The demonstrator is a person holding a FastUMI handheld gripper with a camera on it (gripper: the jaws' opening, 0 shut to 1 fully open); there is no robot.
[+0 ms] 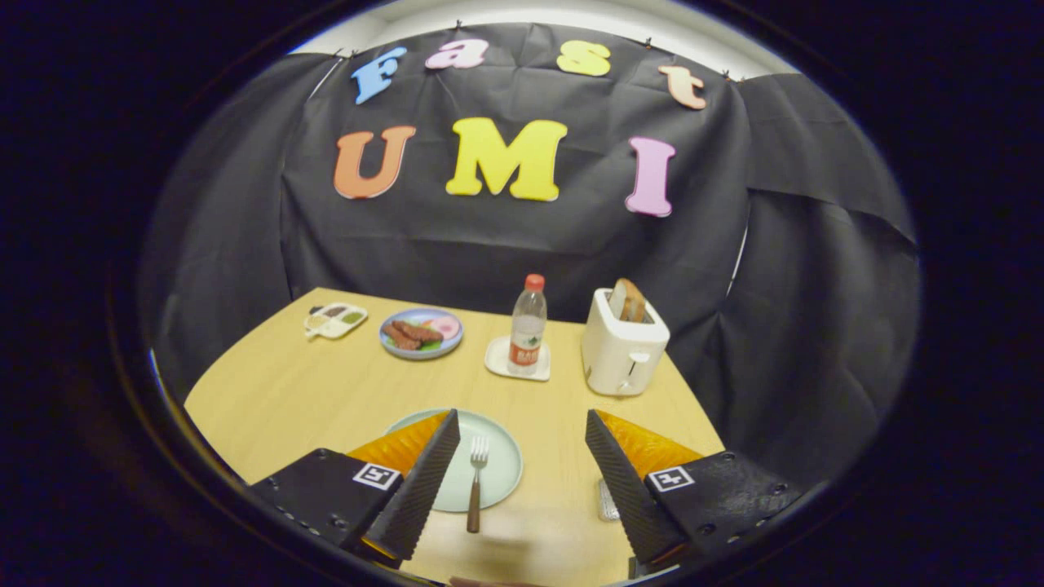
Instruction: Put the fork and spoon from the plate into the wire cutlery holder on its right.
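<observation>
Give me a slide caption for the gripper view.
Open gripper hovers over the pale green plate, fork lying between its fingers; toaster and bottle stand beyond.

Plate (pixel 497 456) partly behind fingers (pixel 424 481).

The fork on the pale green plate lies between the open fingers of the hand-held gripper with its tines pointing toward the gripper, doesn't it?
Not quite: in the gripper view, the fork on the pale green plate does lie between the open fingers of the hand-held gripper, but its tines point away from the gripper, toward the water bottle; the handle points back.
</observation>
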